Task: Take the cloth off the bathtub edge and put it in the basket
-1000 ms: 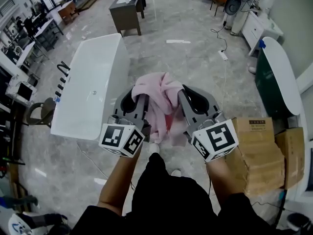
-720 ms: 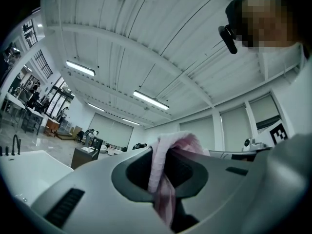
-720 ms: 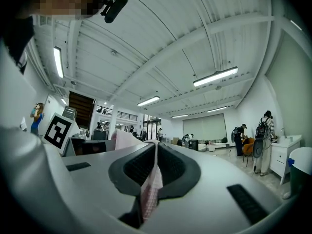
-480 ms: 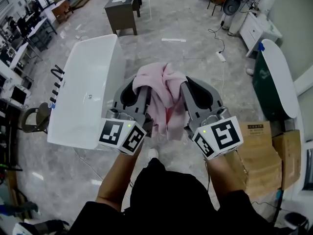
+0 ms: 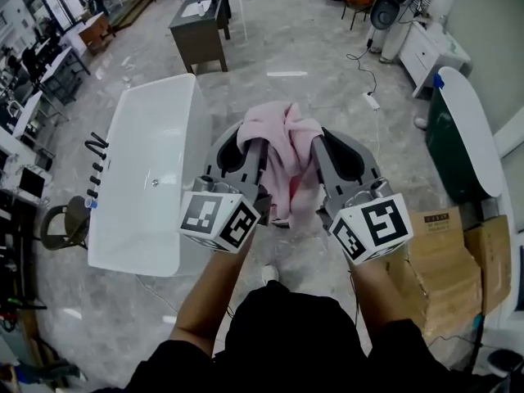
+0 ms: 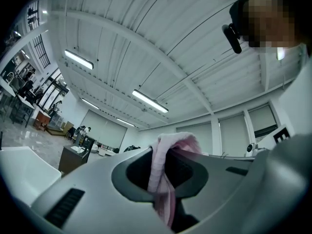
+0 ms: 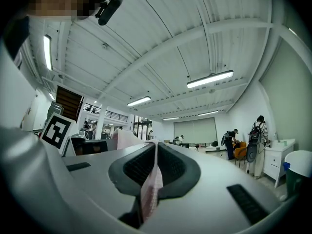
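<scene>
Cloth [image 5: 282, 150]: in head view, hung bunched at frame centre, long axis running down the frame, clear of tub [image 5: 147, 178] at left. Sat between left gripper [image 5: 248, 147] and right gripper [image 5: 326, 150], equally near both, pinched by each. Showed nothing loose inside tub; showed boxes [image 5: 446, 260] at lower right. Found no basket anywhere in frame, so probably called for a turn to locate it before any drop.

Left gripper view: clamped on a thick fold of cloth [image 6: 163, 174] at lower centre, draping down past the jaws.

Right gripper view: closed on a thin edge of cloth [image 7: 152, 184] at lower centre.
</scene>
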The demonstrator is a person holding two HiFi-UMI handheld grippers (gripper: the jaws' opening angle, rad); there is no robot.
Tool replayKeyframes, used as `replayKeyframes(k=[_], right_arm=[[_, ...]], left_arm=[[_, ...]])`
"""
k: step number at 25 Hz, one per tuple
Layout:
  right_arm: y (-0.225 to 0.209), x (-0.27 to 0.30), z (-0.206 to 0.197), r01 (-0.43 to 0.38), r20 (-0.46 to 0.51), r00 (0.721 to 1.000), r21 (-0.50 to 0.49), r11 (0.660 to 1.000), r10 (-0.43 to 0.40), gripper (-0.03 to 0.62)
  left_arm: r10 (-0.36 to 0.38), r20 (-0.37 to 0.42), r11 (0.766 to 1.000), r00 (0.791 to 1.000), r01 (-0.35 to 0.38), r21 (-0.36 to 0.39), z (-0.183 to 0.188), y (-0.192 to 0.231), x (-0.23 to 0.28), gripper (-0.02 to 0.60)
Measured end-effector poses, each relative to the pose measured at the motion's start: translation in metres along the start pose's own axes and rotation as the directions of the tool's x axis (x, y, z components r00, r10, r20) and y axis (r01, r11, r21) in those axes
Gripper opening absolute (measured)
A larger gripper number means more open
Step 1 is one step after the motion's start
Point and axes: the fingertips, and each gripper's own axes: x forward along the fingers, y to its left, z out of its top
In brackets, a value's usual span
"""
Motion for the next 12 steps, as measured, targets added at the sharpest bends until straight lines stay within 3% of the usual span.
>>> replayKeyframes(k=[12], right_arm=[[-0.026,0.073,-0.019,0.117,0.022,0.993,0.032,0.993,-0.118,0.037]], left_arm=[[-0.110,-0.031,0.993,0.993,0.109,-0.046,-0.018,0.063,0.046,0.060]])
